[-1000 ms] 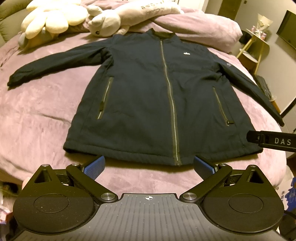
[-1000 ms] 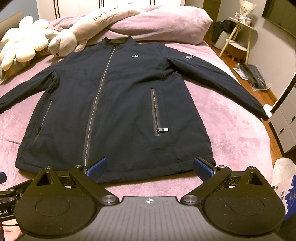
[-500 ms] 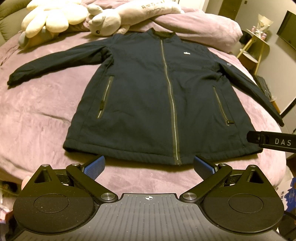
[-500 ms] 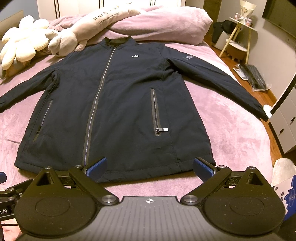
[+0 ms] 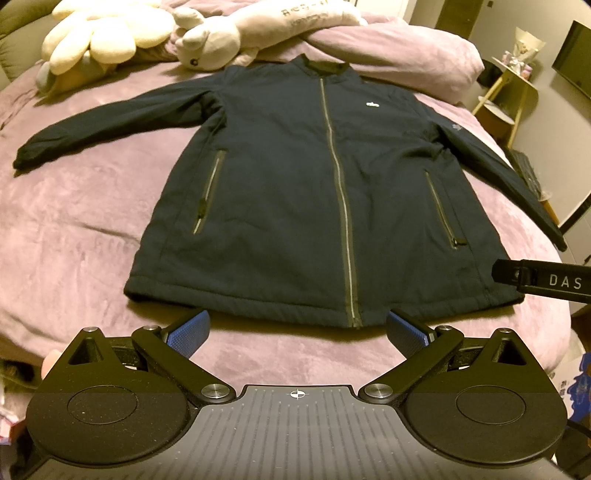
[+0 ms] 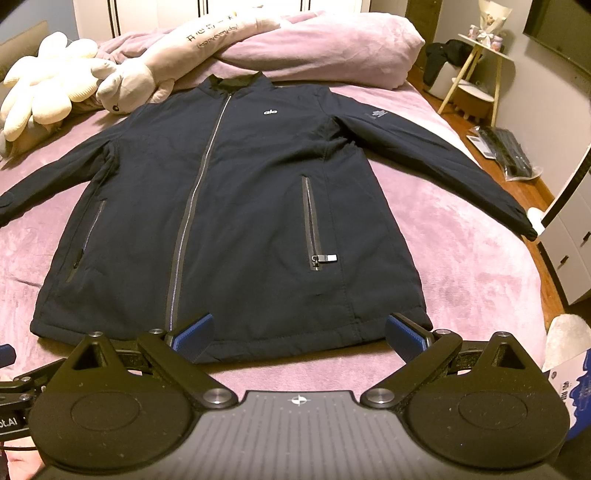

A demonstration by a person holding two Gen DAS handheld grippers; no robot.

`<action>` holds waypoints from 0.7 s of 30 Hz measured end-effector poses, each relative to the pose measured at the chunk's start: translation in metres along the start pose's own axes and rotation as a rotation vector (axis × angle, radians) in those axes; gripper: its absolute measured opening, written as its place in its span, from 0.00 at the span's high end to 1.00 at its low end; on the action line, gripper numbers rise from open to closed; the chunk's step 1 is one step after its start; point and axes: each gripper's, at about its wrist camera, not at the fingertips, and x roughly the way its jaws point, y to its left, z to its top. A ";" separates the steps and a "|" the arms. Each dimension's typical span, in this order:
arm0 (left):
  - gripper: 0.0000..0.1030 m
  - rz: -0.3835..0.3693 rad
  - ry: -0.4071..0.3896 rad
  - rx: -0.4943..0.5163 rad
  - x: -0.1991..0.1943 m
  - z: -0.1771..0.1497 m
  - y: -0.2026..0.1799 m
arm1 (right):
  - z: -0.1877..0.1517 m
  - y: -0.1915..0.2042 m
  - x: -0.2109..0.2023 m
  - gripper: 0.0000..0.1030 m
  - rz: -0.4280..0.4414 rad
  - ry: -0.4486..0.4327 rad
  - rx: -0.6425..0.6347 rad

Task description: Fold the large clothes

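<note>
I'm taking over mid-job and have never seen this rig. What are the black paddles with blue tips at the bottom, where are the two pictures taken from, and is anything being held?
Those paddles are two-finger tools a person holds, one per hand, each with a camera looking along its fingers. One picture is from the left hand-held gripper, the other from the right hand-held gripper. Both are open and hold nothing. Ahead, a dark zipped jacket lies flat, sleeves spread, on a pink-covered bed, with plush toys near the collar. Folding has not started.
</note>
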 end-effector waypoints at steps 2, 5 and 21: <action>0.00 -0.001 0.003 -0.002 0.001 -0.001 0.000 | 0.000 0.000 0.000 0.04 0.006 0.000 0.001; 0.00 -0.002 0.005 -0.004 0.002 0.000 0.000 | 0.000 -0.002 0.001 0.04 0.020 -0.001 0.004; 0.00 -0.011 0.052 -0.010 0.018 0.005 0.000 | -0.001 -0.009 0.017 0.04 0.087 0.020 0.032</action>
